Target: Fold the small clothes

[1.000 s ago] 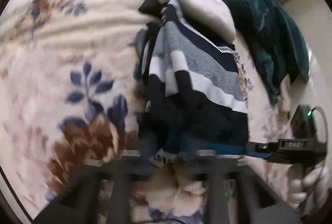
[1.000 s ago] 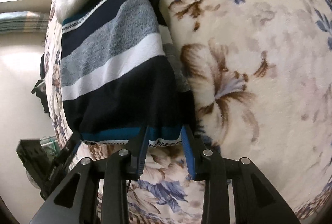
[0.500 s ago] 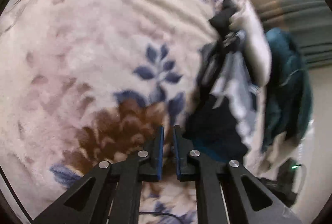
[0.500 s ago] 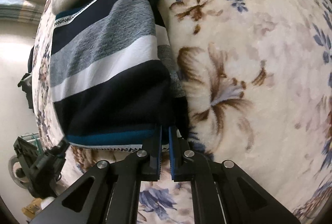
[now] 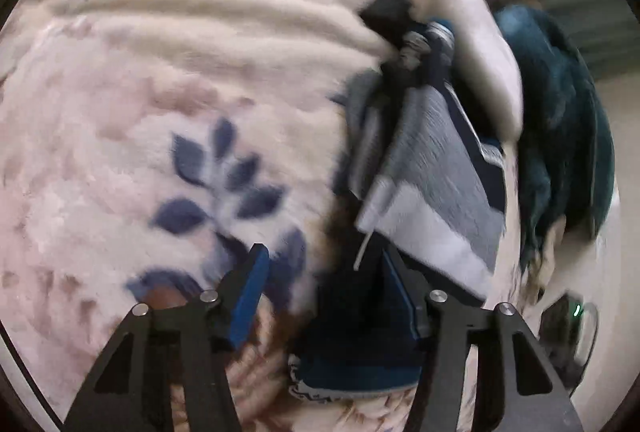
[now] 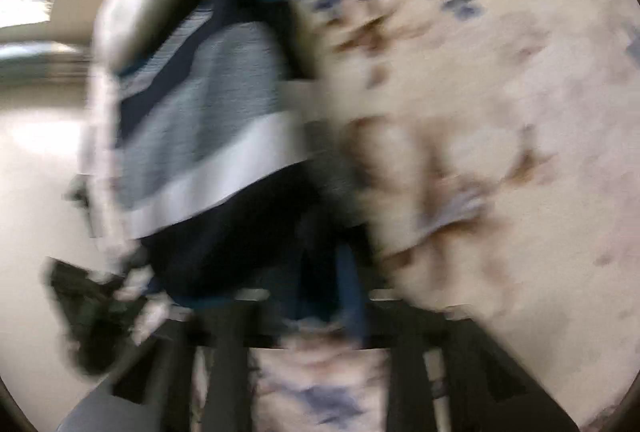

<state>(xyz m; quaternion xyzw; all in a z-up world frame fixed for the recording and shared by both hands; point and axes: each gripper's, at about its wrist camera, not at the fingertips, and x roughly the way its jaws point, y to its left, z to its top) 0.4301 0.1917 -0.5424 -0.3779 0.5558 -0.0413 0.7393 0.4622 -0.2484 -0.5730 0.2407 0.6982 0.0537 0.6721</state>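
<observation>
Fleece cover: my cream blanket [image 5: 168, 80] with blue and brown flowers carries everything.
Garment: my striped top [image 5: 436, 168], navy, grey and white, lies folded along the blanket's right edge in the left view.
Left gripper [image 5: 326, 280]: jaws apart, having just been opening; the top's dark hem sits between them at the right finger, no pad pressing on it.
Right gripper [image 6: 320, 284]: too smeared for me to tell its state; jaws have just been opening slightly, at the hem.
Beyond: teal cloth [image 5: 560, 120] past the top, by the blanket's edge.
</observation>
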